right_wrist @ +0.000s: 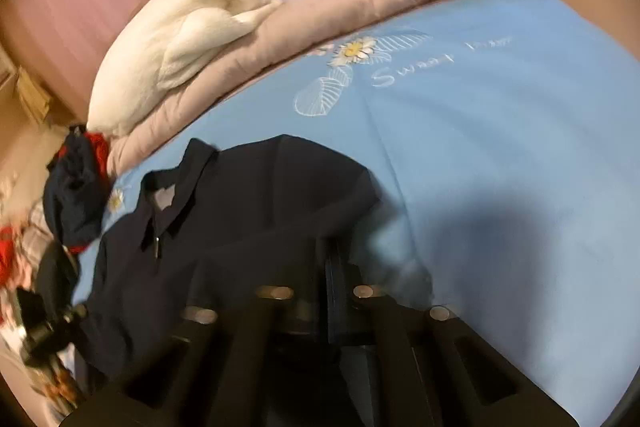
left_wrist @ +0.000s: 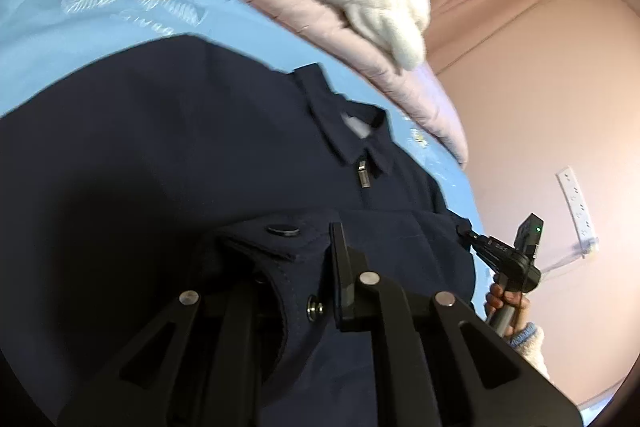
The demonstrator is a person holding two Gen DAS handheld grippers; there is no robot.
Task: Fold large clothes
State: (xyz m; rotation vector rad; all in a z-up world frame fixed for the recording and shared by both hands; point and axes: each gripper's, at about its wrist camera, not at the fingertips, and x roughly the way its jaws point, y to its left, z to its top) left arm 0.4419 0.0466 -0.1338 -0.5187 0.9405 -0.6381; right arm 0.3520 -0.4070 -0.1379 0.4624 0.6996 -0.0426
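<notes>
Both grippers clamped on navy jacket (left_wrist: 168, 131): left gripper (left_wrist: 304, 291) lower centre, right gripper (left_wrist: 466, 231) at right edge; thin pinches may slip, fold skews.

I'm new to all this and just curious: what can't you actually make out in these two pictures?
- Navy jacket: lower part hidden under the left gripper, left wrist view.
- Writing on the blue bedsheet: blurred, right wrist view.
- Clothes pile: cut off at the left edge, right wrist view.
- Label inside the collar: too small to read.

Navy jacket (right_wrist: 240, 211) on blue bedsheet (right_wrist: 500, 155)
</notes>
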